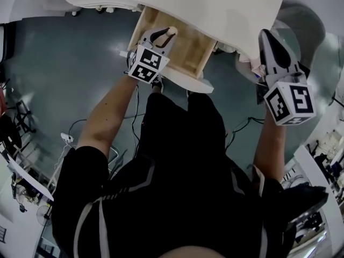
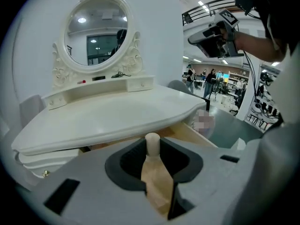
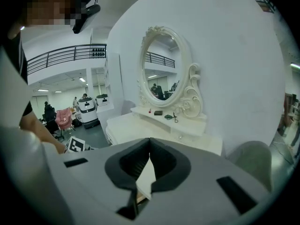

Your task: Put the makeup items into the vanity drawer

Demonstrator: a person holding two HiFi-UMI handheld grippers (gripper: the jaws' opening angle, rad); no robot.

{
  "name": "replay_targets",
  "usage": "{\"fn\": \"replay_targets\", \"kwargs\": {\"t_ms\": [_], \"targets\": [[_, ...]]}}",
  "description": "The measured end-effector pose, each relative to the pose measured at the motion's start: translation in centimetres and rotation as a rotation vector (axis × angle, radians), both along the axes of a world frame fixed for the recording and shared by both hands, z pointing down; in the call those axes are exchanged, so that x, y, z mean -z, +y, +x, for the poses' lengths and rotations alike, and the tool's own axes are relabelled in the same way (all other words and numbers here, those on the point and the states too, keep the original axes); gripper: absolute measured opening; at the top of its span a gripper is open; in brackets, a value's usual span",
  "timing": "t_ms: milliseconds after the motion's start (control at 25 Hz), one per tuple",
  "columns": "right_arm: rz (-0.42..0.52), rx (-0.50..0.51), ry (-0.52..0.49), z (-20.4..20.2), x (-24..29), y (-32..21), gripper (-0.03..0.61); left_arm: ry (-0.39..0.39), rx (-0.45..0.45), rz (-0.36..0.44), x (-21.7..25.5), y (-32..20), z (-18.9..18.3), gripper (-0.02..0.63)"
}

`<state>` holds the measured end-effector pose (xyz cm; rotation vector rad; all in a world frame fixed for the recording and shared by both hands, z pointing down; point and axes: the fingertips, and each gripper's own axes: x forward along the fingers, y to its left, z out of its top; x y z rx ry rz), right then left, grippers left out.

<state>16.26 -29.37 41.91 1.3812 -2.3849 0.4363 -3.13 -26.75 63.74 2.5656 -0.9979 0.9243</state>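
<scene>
The left gripper is clenched on a makeup item, a pale beige stick with a rounded tip. The left gripper view shows it standing upright between the two dark pads, with its rounded end poking out just past the fingertips.

From the head view, this gripper hangs over the open drawer, whose bare wooden inside shows under the edge of the white tabletop. The stick's tip lies above the drawer's back part, close to where the tabletop overhangs it. Whether the stick touches the drawer floor cannot be told.

The right gripper is clenched on nothing: its jaws meet at the tips, with only a sliver of white tabletop showing through the gap lower down. It is held off the right end of the vanity, over a grey chair and well apart from the drawer.

The oval mirror stands at the back of the tabletop, with a few small things on the shelf beneath it.
</scene>
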Motion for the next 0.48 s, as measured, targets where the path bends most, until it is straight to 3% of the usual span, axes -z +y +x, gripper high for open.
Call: {"fn": "replay_targets", "kwargs": {"t_ms": [200, 480], "targets": [[-0.016, 0.039, -0.006, -0.4, -1.4, -0.4, 0.005, -0.04, -0.06, -0.022, -2.5, 0.1, 1.3, 0.095], [-0.06, 0.04, -0.034, 0.0, -3.9, 0.2, 0.005, -0.148, -0.218, -0.017, -5.7, 0.4, 2.9, 0.095]]}}
